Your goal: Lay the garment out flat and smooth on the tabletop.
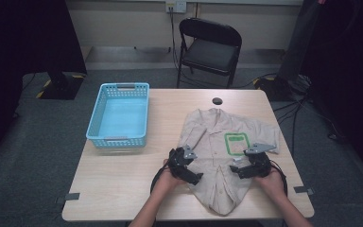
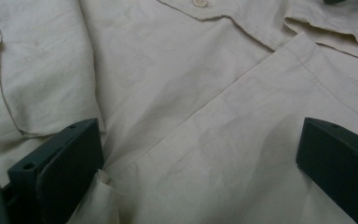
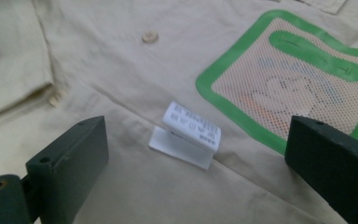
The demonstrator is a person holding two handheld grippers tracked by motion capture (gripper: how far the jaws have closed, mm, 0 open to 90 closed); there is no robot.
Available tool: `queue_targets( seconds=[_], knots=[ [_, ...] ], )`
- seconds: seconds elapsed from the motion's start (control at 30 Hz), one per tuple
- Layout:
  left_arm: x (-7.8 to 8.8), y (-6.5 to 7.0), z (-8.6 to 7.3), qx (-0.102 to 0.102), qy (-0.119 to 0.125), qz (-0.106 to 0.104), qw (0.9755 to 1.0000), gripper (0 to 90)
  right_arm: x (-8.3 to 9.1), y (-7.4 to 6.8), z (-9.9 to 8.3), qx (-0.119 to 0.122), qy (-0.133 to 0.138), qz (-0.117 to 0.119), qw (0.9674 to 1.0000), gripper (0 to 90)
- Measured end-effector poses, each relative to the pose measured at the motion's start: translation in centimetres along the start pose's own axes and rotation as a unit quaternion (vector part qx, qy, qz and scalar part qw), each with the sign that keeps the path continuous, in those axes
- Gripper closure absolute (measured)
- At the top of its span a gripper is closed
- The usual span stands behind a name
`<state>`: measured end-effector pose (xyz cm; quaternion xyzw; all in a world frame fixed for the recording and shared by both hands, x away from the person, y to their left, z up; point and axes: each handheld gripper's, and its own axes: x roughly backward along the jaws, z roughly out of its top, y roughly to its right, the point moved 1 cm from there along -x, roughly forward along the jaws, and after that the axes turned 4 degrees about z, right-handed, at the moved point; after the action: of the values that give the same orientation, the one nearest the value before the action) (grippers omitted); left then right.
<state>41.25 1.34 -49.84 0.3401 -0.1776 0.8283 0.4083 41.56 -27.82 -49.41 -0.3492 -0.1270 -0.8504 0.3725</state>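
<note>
Slack in the wrinkled beige cotton shirt (image 1: 222, 161) risks a one-layer pinch and a crooked fold, since left gripper (image 1: 185, 166) and right gripper (image 1: 249, 165) hover with jaws open, gripping nothing

Beige short-sleeved shirt (image 1: 217, 142) lies on the table's right half, partly folded, collar toward the far edge, lower end narrowing toward the near edge. Fabric creased. Green-bordered mesh patch (image 3: 303, 79) on the chest. Pale buttons (image 3: 149, 37) along the placket. White care label (image 3: 189, 133) sticks up beside the patch.
</note>
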Motion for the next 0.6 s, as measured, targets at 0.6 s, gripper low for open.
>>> queue_targets(
  seconds=[0.6],
  knots=[
    [0.02,0.51,0.38,0.005,-0.006,0.006,1.0,0.0,0.47,0.67,-0.7,-0.013,-0.013,-0.001,0.9998,5.5]
  ],
)
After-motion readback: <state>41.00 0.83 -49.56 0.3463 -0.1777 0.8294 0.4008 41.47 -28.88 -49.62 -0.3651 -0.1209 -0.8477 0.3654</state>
